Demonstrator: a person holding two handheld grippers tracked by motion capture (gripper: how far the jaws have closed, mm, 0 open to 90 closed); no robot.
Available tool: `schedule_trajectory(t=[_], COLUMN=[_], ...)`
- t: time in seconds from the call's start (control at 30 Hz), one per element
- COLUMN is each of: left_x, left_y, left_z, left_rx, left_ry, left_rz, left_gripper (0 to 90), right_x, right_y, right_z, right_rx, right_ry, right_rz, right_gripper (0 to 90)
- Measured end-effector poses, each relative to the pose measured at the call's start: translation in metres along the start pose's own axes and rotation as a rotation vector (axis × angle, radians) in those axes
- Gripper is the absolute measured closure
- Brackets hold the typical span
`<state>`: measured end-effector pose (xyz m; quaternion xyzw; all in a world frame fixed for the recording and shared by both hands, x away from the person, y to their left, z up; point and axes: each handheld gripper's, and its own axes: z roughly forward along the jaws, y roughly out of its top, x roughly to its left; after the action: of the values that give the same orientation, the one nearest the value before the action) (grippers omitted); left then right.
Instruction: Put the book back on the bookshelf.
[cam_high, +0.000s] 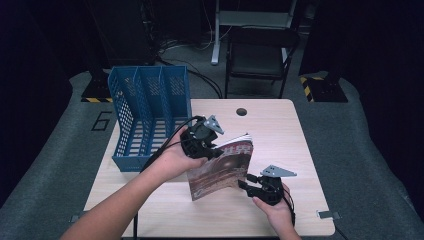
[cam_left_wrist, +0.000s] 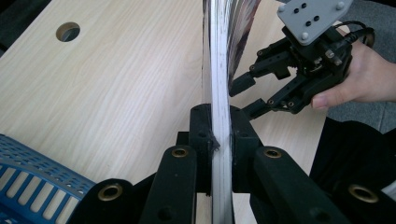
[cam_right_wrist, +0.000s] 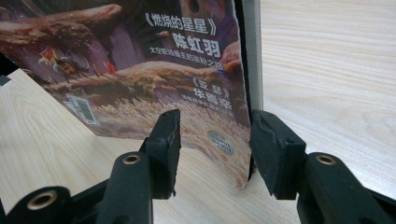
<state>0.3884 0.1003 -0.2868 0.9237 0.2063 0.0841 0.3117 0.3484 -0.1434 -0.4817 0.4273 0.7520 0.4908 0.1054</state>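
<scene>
One thin paperback magazine with a brown illustrated cover (cam_high: 222, 170) stands on edge near the middle of the table, its lower corner resting on the tabletop. Two black two-jaw grippers attend it. The right gripper (cam_high: 248, 181), nearest the person, has its jaws parted at the magazine's lower corner; in the right gripper view the pads (cam_right_wrist: 166, 140) do not press on the cover. The left gripper (cam_high: 214, 151) is clamped tight on the magazine's page edge (cam_left_wrist: 219, 93). Behind it, one blue perforated plastic file rack with three compartments (cam_high: 150, 112) stands at the table's left side. The light wood-grain tabletop (cam_high: 285, 135) has one round hole (cam_high: 242, 111). Beyond, one dark chair (cam_high: 260, 55) stands on grey floor in a dim room.
</scene>
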Motion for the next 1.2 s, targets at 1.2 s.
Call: schedule_trajectory(t=[1.2], left_x=[0.0082], left_y=[-0.0005], left_z=[0.0049], left_rx=[0.014], left_ry=[-0.01], left_rz=[-0.038], left_gripper=[82.6], right_x=[0.0006], right_y=[-0.0001], right_z=[0.0005], right_rx=[0.002], right_ry=[0.001], right_rz=[0.007], right_gripper=[52.4])
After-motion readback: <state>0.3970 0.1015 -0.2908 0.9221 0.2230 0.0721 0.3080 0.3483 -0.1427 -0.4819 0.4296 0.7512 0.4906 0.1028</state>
